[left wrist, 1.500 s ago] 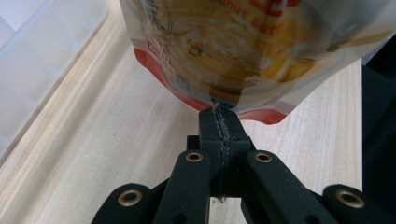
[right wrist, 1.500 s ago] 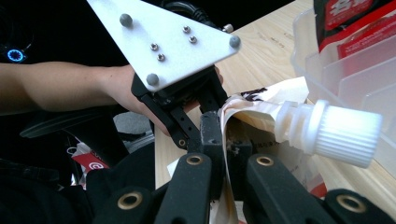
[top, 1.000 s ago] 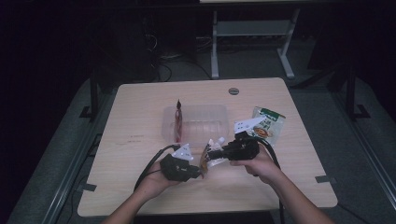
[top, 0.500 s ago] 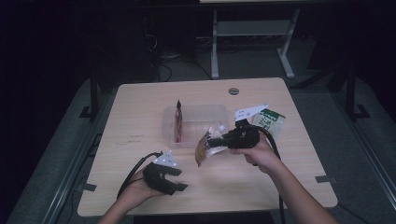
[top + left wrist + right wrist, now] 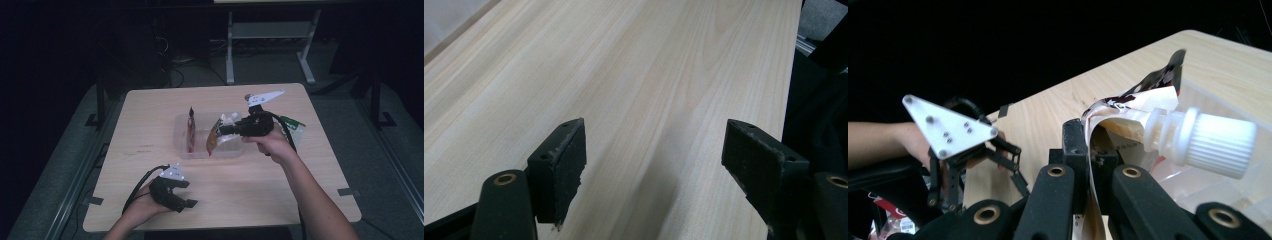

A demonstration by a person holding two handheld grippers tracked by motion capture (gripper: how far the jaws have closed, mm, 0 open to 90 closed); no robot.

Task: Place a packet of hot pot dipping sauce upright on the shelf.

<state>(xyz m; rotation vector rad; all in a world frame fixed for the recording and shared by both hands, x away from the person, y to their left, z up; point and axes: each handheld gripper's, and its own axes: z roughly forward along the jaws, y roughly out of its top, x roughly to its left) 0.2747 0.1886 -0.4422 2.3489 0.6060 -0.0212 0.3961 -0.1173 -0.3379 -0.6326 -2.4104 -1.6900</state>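
Note:
My right gripper (image 5: 223,131) is shut on a brown and white spouted pouch (image 5: 214,140), held tilted over the right half of a clear plastic container (image 5: 181,131). In the right gripper view the jaws (image 5: 1091,137) pinch the pouch (image 5: 1128,105) just behind its white screw cap (image 5: 1218,142). A second dark red pouch (image 5: 191,127) stands upright in the container's left half. My left gripper (image 5: 189,201) rests low near the table's front left edge. Its jaws (image 5: 655,130) are open over bare wood with nothing between them.
A green and white packet (image 5: 296,128) lies on the light wooden table (image 5: 150,115) right of the container, behind my right hand. The left gripper with its grey plate (image 5: 950,127) shows far off in the right gripper view. Dark floor and a white stand surround the table.
The left gripper has let go of the pouch and drawn back to the front left edge. The right gripper has carried the pouch away from me and up, over the container.

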